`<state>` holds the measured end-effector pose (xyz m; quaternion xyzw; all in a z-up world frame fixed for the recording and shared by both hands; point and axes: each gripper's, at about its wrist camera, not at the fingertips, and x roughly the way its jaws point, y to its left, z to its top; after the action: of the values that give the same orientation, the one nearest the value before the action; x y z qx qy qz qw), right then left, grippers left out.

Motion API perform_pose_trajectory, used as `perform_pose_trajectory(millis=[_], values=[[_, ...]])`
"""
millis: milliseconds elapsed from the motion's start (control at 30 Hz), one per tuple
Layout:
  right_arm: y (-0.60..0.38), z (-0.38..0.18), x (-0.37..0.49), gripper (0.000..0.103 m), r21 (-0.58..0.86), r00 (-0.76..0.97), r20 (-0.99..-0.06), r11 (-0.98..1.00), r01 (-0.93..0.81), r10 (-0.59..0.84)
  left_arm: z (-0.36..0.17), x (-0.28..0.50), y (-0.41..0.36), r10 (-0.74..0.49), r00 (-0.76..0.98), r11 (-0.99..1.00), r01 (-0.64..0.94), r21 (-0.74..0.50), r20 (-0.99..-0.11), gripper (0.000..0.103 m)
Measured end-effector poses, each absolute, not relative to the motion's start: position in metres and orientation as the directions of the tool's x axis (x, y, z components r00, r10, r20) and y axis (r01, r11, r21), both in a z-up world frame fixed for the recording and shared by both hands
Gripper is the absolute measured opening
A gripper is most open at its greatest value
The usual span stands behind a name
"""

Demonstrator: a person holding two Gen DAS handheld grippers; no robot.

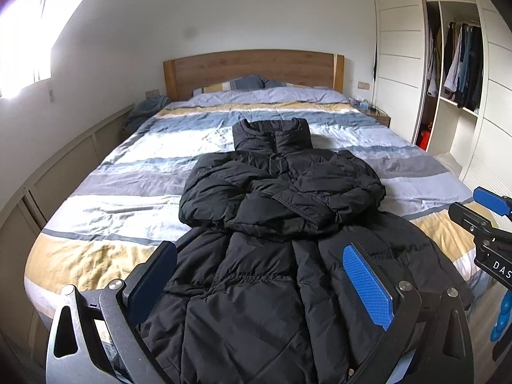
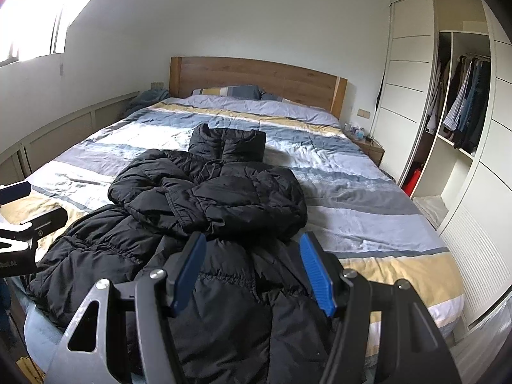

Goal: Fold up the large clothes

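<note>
A black puffer coat (image 1: 281,192) (image 2: 208,198) lies flat on the striped bed (image 1: 105,204), collar towards the headboard. Both sleeves are folded across its chest, and its lower part spreads towards me at the foot of the bed. My left gripper (image 1: 259,249) hovers over the coat's lower left part, open wide, with nothing between its blue pads (image 1: 368,284). My right gripper (image 2: 252,238) is open above the lower right part, its pads (image 2: 315,272) apart and not pressing any fabric. Each gripper shows at the edge of the other's view: the right gripper (image 1: 489,204) and the left gripper (image 2: 19,192).
A wooden headboard (image 1: 252,67) and pillows (image 1: 236,83) stand at the far end. A nightstand (image 2: 368,147) and an open wardrobe with hanging clothes (image 2: 464,96) are on the right. Low cabinets (image 1: 64,166) run under the window along the left wall.
</note>
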<state>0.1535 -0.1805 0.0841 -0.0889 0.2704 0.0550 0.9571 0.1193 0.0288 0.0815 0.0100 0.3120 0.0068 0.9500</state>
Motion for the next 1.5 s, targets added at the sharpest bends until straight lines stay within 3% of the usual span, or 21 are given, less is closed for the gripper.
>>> perform_pose_trajectory(millis=[600, 1500], values=[[-0.179, 0.088, 0.199, 0.06, -0.174, 0.839, -0.544, 0.974, -0.148, 0.03, 0.095, 0.165, 0.049, 0.001, 0.788, 0.999, -0.021, -0.026, -0.616, 0.102], [-0.167, 0.055, 0.325, 0.06, -0.164, 0.766, -0.641, 0.969, -0.187, 0.039, 0.11, 0.315, 0.091, 0.087, 0.776, 0.996, -0.052, 0.074, -0.624, 0.102]])
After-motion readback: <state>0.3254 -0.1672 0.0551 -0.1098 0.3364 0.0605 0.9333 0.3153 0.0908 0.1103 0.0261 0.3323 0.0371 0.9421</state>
